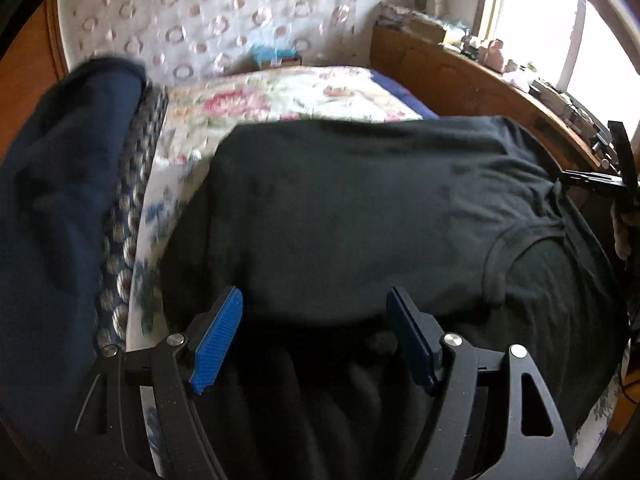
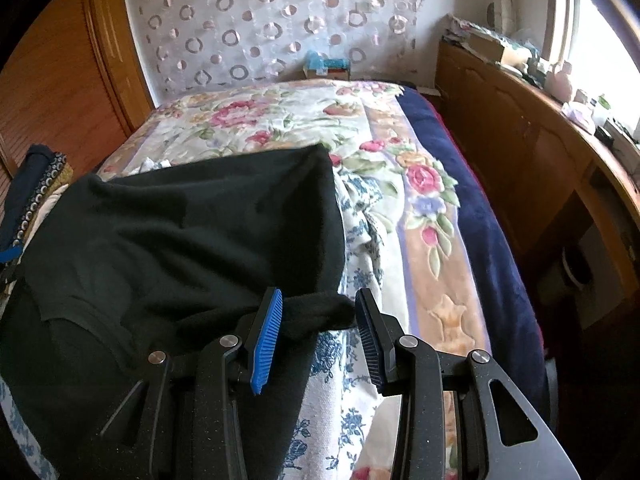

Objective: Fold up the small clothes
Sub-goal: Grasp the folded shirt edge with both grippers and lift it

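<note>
A black T-shirt [image 1: 340, 216] lies spread on the bed, its neckline at the right in the left wrist view. It also shows in the right wrist view [image 2: 192, 224], partly folded over itself. My left gripper [image 1: 314, 304] is open, its blue pads either side of the shirt's near folded edge. My right gripper [image 2: 318, 300] is open, with a bunched corner of the shirt lying between its pads. The right gripper also shows at the far right of the left wrist view [image 1: 592, 180].
The bed has a floral blanket [image 2: 288, 128] and a blue-flowered white sheet [image 2: 344, 408]. A stack of dark blue and patterned clothes [image 1: 68, 184] sits at the left. A wooden cabinet [image 2: 520, 152] with clutter runs along the right under a window.
</note>
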Motion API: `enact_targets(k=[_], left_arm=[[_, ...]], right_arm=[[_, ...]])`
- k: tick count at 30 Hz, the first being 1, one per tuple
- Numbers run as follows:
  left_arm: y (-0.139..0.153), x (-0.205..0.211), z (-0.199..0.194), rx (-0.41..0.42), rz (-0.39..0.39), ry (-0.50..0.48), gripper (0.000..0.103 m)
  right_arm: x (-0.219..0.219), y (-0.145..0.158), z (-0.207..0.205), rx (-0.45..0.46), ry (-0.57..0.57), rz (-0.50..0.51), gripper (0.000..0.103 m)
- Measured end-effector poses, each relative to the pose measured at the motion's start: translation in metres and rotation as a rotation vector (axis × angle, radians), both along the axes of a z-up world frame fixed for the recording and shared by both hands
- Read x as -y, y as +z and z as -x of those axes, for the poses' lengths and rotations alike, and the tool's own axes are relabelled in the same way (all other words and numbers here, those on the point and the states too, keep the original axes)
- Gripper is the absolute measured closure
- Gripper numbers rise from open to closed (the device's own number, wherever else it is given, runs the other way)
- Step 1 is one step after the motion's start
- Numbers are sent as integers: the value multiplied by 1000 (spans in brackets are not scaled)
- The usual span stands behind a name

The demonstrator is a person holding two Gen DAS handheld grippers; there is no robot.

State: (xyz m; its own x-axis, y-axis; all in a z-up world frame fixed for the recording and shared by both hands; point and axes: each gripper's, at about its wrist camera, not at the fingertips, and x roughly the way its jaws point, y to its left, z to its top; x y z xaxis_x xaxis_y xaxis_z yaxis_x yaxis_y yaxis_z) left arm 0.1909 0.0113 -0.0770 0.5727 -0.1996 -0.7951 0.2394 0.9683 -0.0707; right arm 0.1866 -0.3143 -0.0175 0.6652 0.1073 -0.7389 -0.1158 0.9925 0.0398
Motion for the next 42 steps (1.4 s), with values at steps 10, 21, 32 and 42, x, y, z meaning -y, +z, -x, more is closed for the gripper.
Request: enact_targets(k=[10, 21, 32, 42], left_arm=[[-14, -13, 11, -35, 51, 56, 28], [-10, -14, 1, -33, 147, 96, 28], [-9, -15, -11, 5, 92, 148, 78], [7, -11, 0, 71, 90, 97, 96]], right_arm=[[-11, 4, -9, -40, 89, -1, 91], [-11, 28, 11, 89, 122, -53, 95], [-12, 23, 29, 155, 144, -87, 95], [-10, 16, 33, 167, 141, -91, 96]])
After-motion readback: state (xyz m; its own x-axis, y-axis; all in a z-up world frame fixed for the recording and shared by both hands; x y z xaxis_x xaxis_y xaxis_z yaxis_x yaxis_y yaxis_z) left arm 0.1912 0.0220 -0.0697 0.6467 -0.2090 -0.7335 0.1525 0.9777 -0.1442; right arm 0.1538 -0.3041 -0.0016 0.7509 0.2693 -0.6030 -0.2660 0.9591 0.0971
